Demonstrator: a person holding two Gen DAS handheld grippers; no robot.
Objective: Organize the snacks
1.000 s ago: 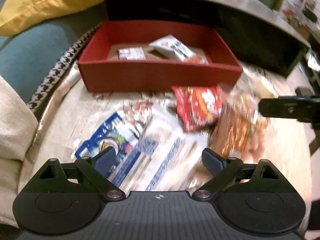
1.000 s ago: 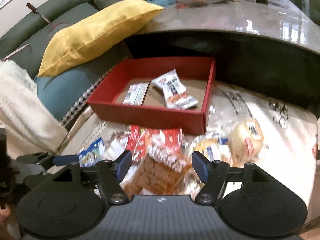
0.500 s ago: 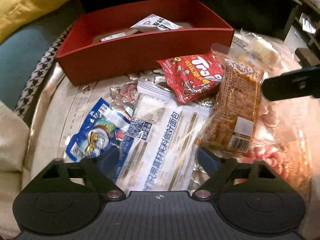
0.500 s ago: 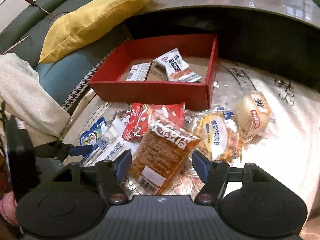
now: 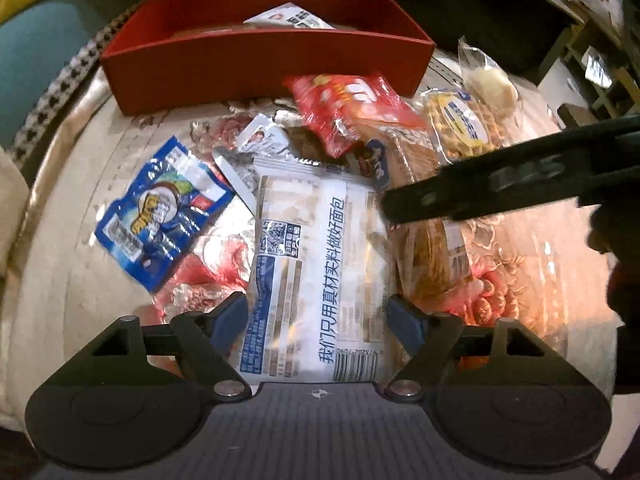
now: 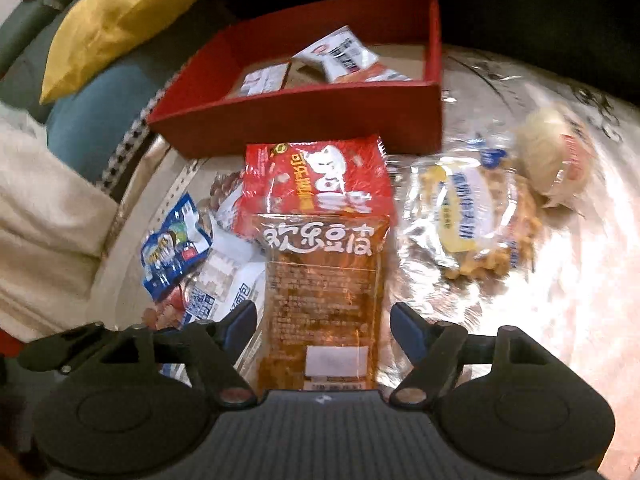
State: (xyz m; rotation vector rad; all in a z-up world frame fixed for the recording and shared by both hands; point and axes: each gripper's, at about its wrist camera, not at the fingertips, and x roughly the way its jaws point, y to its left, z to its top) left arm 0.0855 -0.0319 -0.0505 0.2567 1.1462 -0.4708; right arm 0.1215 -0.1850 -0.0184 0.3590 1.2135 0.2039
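A red box (image 5: 264,60) with a few snack packets stands at the far side of the table; it also shows in the right wrist view (image 6: 312,108). My left gripper (image 5: 318,318) is open, its fingers on either side of a white and blue bread packet (image 5: 316,272). My right gripper (image 6: 323,322) is open, its fingers on either side of an orange tofu snack packet (image 6: 324,292); one of its arms (image 5: 500,184) crosses the left wrist view. A red packet (image 6: 316,176), a blue packet (image 5: 160,208), a yellow-labelled pastry bag (image 6: 468,216) and a wrapped bun (image 6: 556,160) lie around.
The table has a cream embroidered cloth (image 6: 560,300) under clear plastic. A yellow cushion (image 6: 120,20), a teal cushion (image 6: 92,128) and a cream blanket (image 6: 44,216) lie on the sofa to the left. A dark table edge (image 5: 500,20) rises behind the box.
Both grippers have moved forward and down over the pile. The bread packet now lies between the left fingers and the orange packet between the right fingers.
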